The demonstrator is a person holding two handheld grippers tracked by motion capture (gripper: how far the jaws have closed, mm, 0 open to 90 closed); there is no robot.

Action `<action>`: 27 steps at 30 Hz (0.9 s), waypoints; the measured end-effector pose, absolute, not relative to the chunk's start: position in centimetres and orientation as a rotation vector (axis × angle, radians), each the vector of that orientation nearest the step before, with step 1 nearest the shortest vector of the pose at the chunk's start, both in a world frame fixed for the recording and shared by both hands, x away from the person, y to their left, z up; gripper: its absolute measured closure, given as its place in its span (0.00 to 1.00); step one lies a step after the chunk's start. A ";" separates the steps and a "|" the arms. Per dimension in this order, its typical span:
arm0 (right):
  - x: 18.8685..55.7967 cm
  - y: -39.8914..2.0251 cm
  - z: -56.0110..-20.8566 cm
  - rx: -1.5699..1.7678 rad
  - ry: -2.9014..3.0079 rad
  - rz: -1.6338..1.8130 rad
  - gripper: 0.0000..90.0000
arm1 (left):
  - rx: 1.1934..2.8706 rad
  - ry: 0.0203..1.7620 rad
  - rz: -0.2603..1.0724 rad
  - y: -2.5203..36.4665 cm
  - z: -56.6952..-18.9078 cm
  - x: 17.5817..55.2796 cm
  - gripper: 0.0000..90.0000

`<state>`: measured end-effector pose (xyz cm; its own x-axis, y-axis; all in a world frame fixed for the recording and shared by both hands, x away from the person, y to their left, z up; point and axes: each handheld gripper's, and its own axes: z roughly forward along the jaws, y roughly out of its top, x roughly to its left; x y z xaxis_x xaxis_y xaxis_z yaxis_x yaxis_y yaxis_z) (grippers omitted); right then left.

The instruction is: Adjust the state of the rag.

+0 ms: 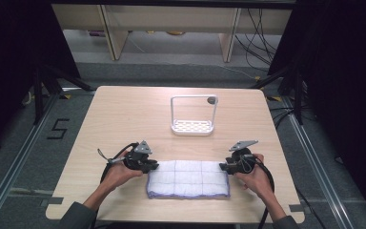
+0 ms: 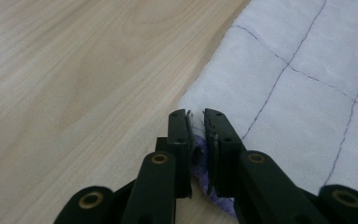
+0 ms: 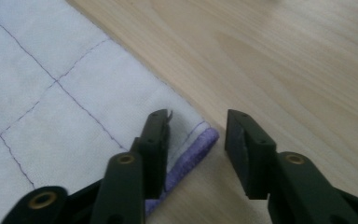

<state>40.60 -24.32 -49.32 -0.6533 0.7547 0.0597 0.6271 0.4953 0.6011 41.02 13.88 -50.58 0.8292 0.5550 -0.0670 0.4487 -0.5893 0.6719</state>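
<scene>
High view first: a white quilted cloth (image 1: pixel 188 179) with a purple hem lies flat at the lower middle of the frame, on the wooden table (image 1: pixel 124 114). At its left edge the left gripper (image 1: pixel 153 166) has its jaws pinched together on the cloth's corner. At the right edge the right gripper (image 1: pixel 223 167) has its jaws apart, straddling the other corner without pressing it. Above centre stands a white rack (image 1: pixel 193 116).

The table (image 1: pixel 124 114) is pale wood, smooth with a soft shine. The cloth (image 1: pixel 188 179) is soft white fabric with purple stitching and a purple edge. The rack (image 1: pixel 193 116) looks like white plastic. The gripper jaws are matt black.
</scene>
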 end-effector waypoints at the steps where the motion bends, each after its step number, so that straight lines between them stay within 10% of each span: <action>1: 40.8 -24.2 -49.5 1.166 2.555 0.891 0.80 | 2.296 0.735 0.192 13.9 -50.6 40.9 0.92; 6: 41.4 -24.0 -49.5 1.186 2.581 0.936 0.95 | 2.291 0.735 0.190 14.4 -50.5 40.0 0.93; 27: 48.6 -17.1 -47.7 0.928 2.724 0.879 0.96 | 2.243 0.634 0.131 14.5 -50.8 31.8 0.94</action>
<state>48.58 -17.14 -47.73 -0.8019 0.5945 0.0593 0.5171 0.6409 0.5673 31.77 14.45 -50.79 0.8698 0.4822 -0.1047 0.4010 -0.5671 0.7194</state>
